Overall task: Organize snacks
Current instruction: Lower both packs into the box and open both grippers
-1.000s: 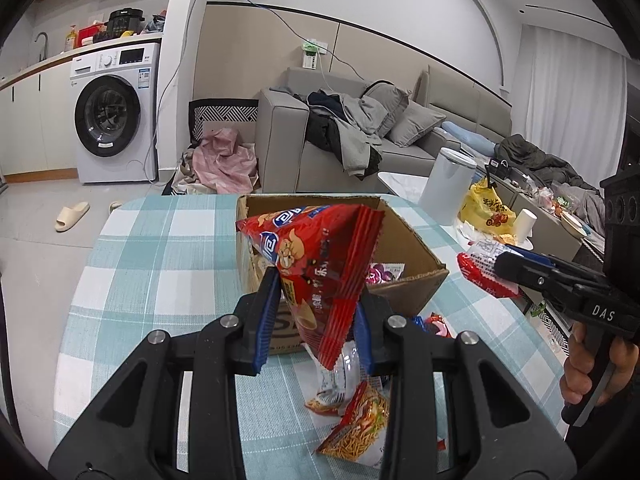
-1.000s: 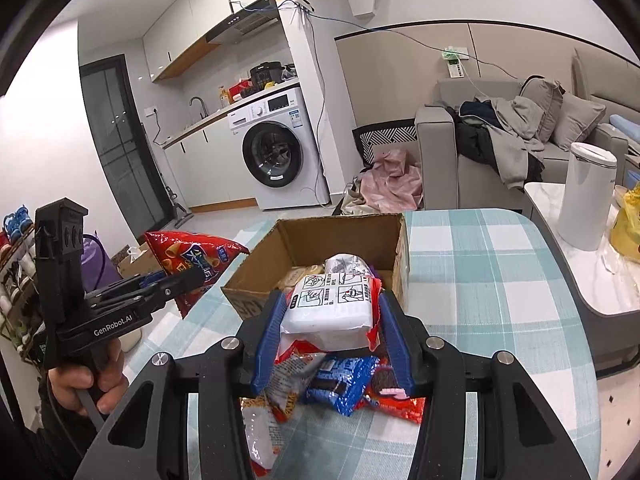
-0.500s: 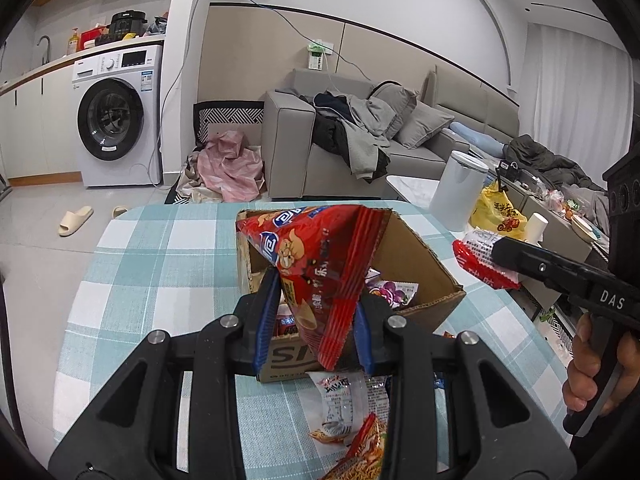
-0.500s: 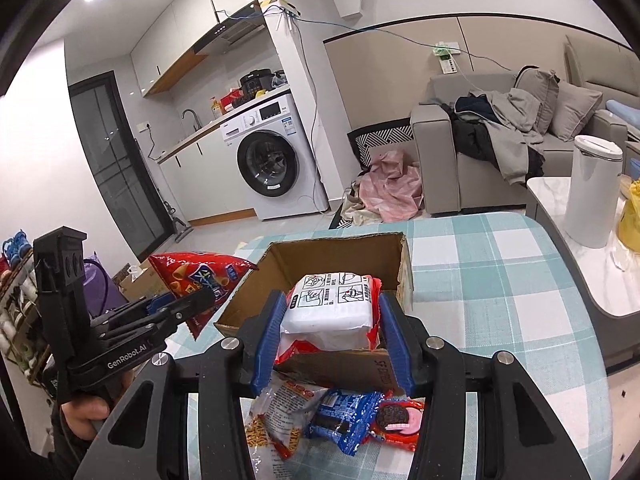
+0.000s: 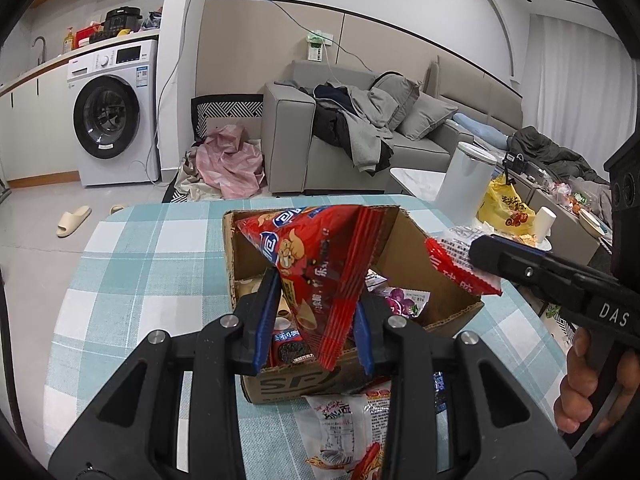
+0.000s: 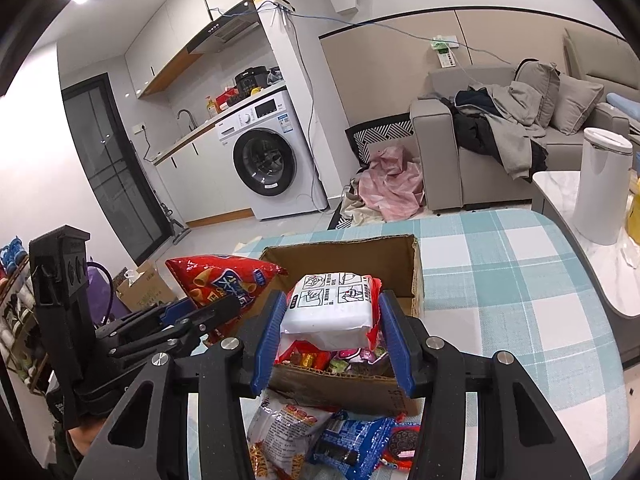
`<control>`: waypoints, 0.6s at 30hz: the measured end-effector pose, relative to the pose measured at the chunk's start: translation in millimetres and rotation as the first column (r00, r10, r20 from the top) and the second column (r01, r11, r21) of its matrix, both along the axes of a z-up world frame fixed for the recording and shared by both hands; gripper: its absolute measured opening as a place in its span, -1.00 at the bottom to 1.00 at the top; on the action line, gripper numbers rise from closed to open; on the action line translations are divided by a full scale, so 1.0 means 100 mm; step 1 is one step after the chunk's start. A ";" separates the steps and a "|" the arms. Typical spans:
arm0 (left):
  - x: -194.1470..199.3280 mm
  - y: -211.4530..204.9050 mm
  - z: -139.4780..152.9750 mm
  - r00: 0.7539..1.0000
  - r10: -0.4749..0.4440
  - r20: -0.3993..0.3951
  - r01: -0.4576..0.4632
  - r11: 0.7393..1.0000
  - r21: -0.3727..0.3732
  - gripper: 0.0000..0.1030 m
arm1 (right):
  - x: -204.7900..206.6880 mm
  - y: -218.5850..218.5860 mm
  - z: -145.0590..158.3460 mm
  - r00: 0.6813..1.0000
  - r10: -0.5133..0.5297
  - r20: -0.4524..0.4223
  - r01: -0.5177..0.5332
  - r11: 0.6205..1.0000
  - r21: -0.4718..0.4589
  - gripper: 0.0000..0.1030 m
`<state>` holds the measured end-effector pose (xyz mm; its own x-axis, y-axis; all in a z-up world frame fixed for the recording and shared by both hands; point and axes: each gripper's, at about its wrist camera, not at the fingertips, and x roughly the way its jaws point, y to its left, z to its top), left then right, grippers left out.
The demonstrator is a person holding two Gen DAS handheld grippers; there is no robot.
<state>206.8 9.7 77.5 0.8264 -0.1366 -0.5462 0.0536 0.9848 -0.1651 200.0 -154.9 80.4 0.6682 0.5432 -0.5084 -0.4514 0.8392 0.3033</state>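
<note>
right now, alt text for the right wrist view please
The right gripper clamps a white-and-red snack packet over an open cardboard box of snacks on a teal checked tablecloth. At left, the left gripper holds a red chip bag; loose packets lie in front.

The white letters "DAS" stand on the black body of the right gripper [image 5: 476, 250], seen in the left wrist view. Below the left gripper [image 5: 316, 316], the front wall of the cardboard box [image 5: 288, 386] shows big dark letters that begin "SP"; the red chip bag [image 5: 316, 264] in that gripper hides the rest. The chip bag has printed signs on it, but they are turned and too bent to read. The white and red pack [image 6: 332, 308] in the right gripper [image 6: 332, 344] has small drawings and tiny print, too small to read.
</note>
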 end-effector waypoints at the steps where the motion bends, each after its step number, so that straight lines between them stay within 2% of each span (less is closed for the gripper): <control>1: 0.02 -0.01 -0.02 1.000 0.000 -0.003 0.000 1.000 0.000 -0.41 | 0.03 0.02 -0.02 1.000 0.001 -0.010 -0.001 1.000 0.003 -0.06; 8: 0.19 -0.04 -0.14 1.000 -0.001 -0.020 0.001 1.000 0.011 -0.41 | 0.18 0.11 -0.14 0.999 -0.005 -0.035 0.005 1.000 -0.002 -0.06; 11: 0.25 -0.05 -0.19 1.000 -0.001 -0.025 0.001 1.000 0.010 -0.49 | 0.24 0.14 -0.19 0.999 -0.007 -0.048 0.007 1.000 0.003 -0.06; 18: 0.34 -0.06 -0.28 0.999 -0.004 -0.036 0.004 1.000 0.021 -0.51 | 0.36 0.18 -0.28 0.998 -0.011 -0.066 0.011 1.000 0.007 -0.06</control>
<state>240.8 3.2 49.9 0.8055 -0.1279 -0.5786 0.0521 0.9879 -0.1459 236.3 -136.4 51.9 0.6392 0.5398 -0.5478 -0.4210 0.8416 0.3382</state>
